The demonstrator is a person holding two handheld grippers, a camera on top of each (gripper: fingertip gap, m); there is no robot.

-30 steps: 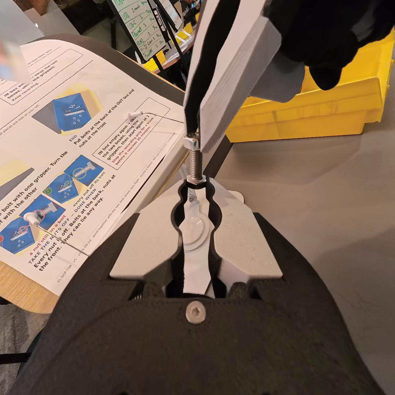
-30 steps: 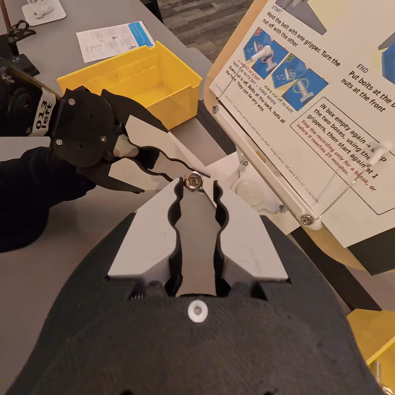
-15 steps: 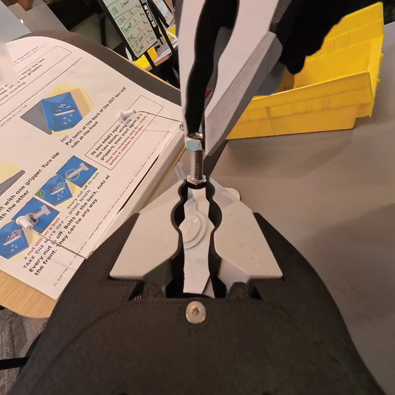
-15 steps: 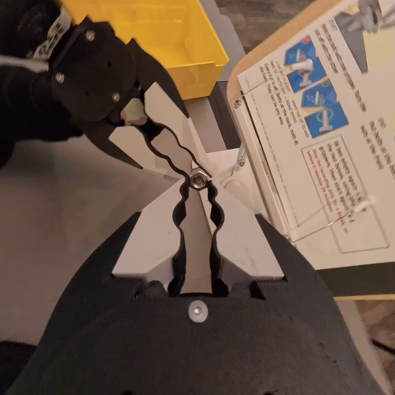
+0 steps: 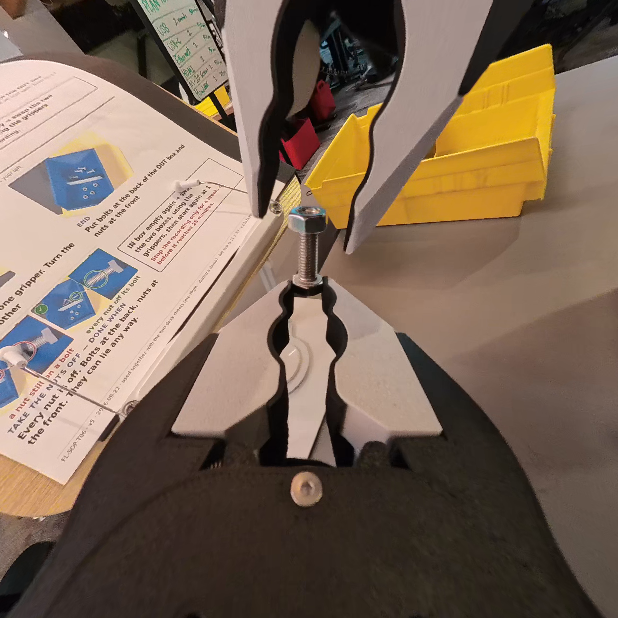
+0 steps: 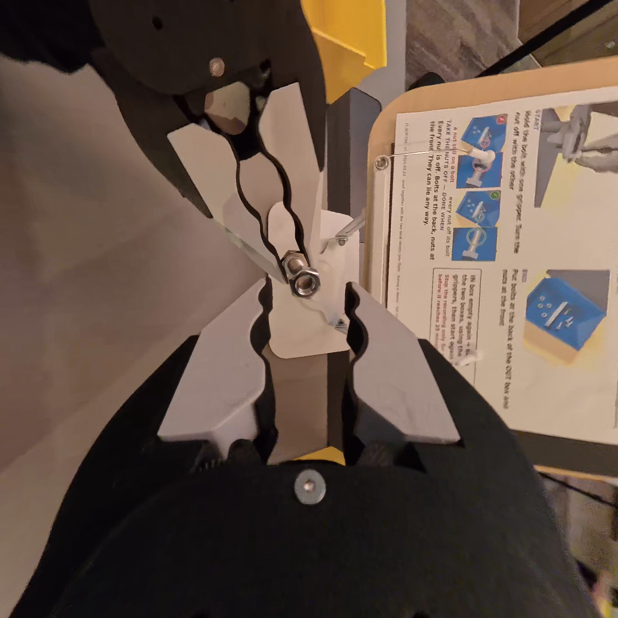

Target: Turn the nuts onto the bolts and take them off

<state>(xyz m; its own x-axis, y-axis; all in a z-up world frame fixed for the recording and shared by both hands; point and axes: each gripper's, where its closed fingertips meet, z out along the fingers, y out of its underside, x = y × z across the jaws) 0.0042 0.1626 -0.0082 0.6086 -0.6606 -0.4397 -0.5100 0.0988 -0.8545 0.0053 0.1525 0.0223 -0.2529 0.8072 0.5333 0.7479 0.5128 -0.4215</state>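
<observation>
Since 0.5 s ago my right gripper (image 6: 306, 294) has let go of the nut (image 5: 307, 219): its 2 fingers were pinched on it then and now stand spread wide, one either side of it with clear gaps, touching nothing. My left gripper (image 5: 307, 290) has not changed its hold; its tips are clamped on the head end of the bolt (image 5: 306, 259), as they were.

Going from big to small in the left wrist view: the grey table (image 5: 485, 334) fills the 3 o'clock side, the slanted board with the instruction sheet (image 5: 100, 267) takes the 9 o'clock side, and a yellow bin (image 5: 468, 174) sits at 2 o'clock on the table. The right gripper's fingers (image 5: 249, 117) come down from 12 o'clock.

The bolt's long axis runs straight on from my left fingertips toward 12 o'clock in that view, its threaded shank bare between the tips and the nut. The nut sits at the far tip of the thread, well apart from the head.

In the right wrist view the bolt points nearly at the camera, its nut end toward me and a little toward 5 o'clock, lying between and just beyond my open right tips, nearer the 9 o'clock finger
</observation>
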